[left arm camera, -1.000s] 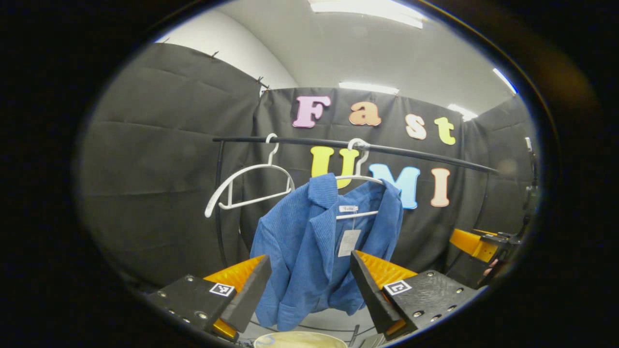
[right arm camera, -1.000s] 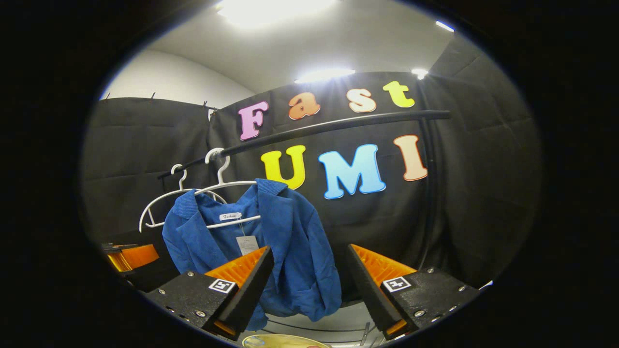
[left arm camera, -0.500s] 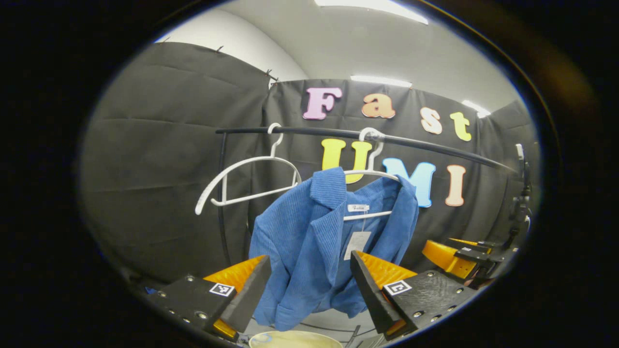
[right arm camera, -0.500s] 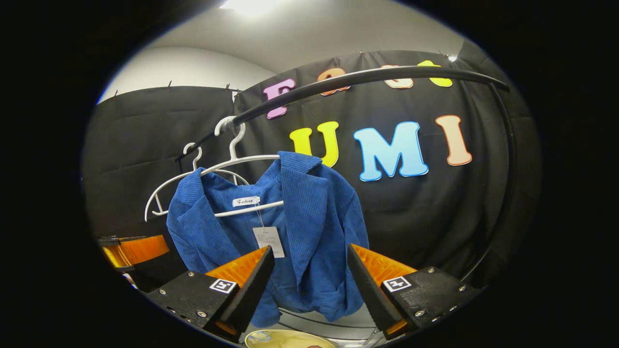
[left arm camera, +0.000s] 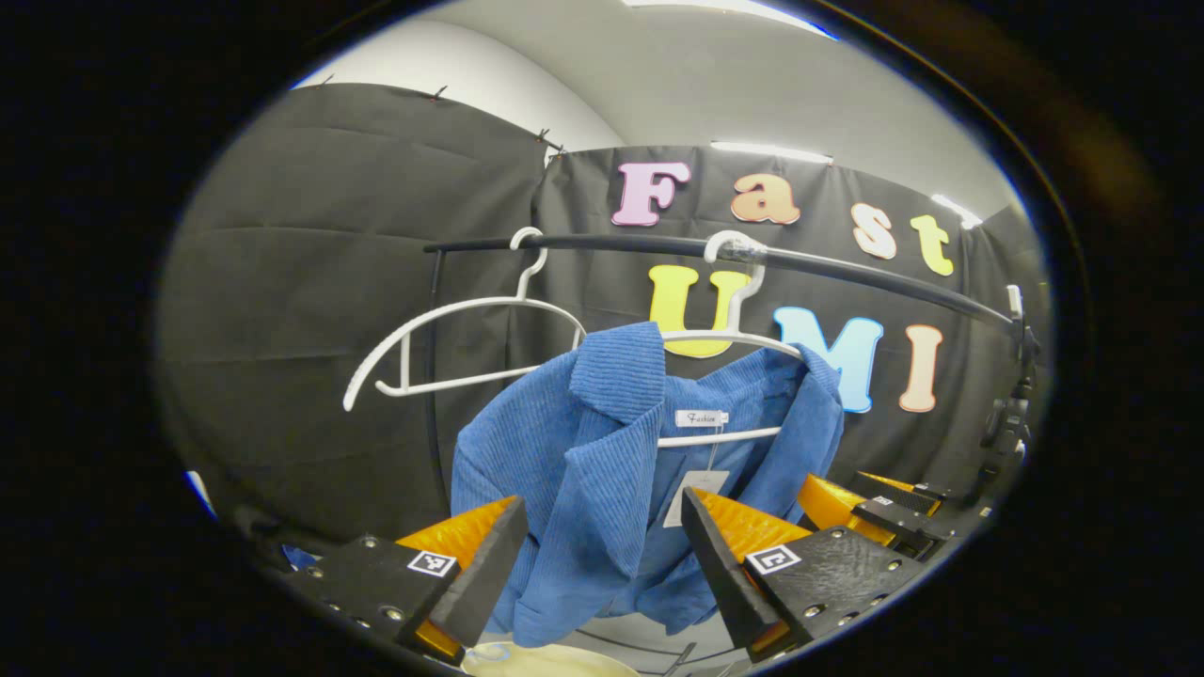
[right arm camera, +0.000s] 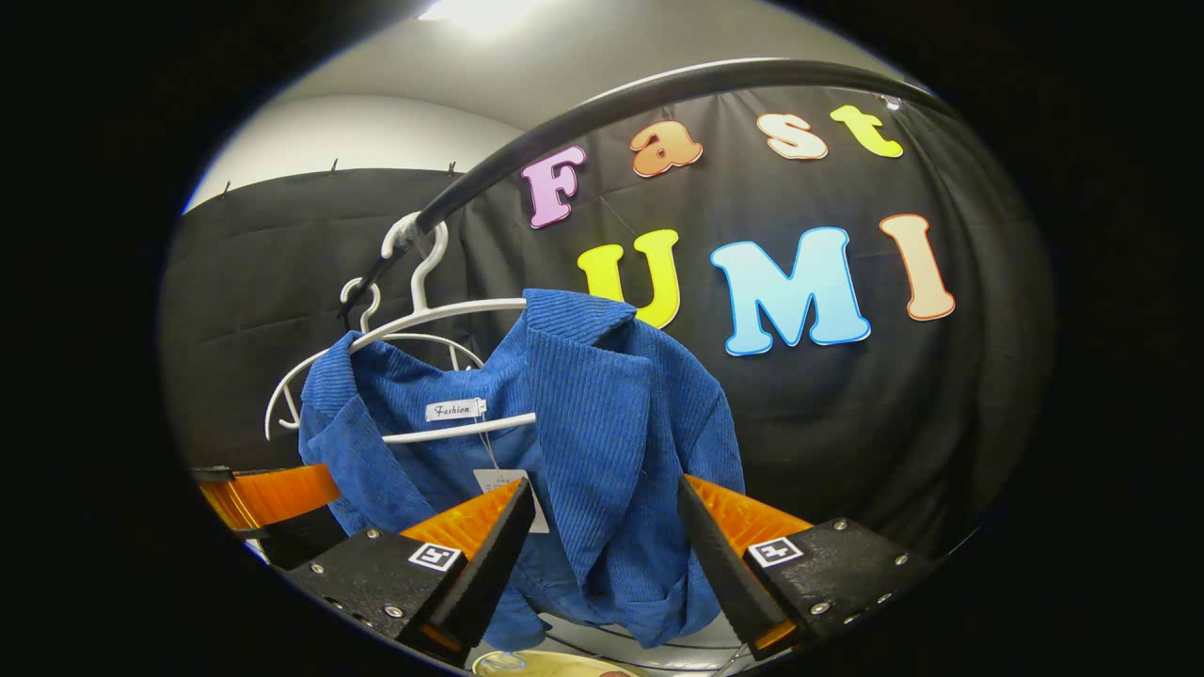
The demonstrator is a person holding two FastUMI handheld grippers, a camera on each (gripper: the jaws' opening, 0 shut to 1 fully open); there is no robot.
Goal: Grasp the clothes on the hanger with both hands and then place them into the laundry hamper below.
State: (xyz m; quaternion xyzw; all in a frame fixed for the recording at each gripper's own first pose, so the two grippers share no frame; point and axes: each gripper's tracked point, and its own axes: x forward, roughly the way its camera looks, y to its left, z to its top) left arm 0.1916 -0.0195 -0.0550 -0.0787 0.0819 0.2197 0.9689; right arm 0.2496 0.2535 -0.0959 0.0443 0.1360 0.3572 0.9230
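A blue corduroy jacket (left arm camera: 602,470) hangs at frame centre on a white hanger (left arm camera: 724,334) hooked over a black rail (left arm camera: 847,273), its long axis vertical, collar up and hem down. An empty hanger (left arm camera: 451,348) hangs upper left. The left gripper (left arm camera: 602,564) and right gripper (right arm camera: 602,564) both have their jaws released, flanking the jacket's lower part. The hamper rim (left arm camera: 546,660) shows at bottom centre.

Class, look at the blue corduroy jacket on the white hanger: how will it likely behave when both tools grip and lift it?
The blue corduroy jacket hangs in soft folds, so it will probably flop and sag between grips. Its ribbed fabric looks grippy, so slipping seems unlikely. It is draped over the white plastic hanger, hooked on the black rail, so a pull may swing or drag the hanger along.
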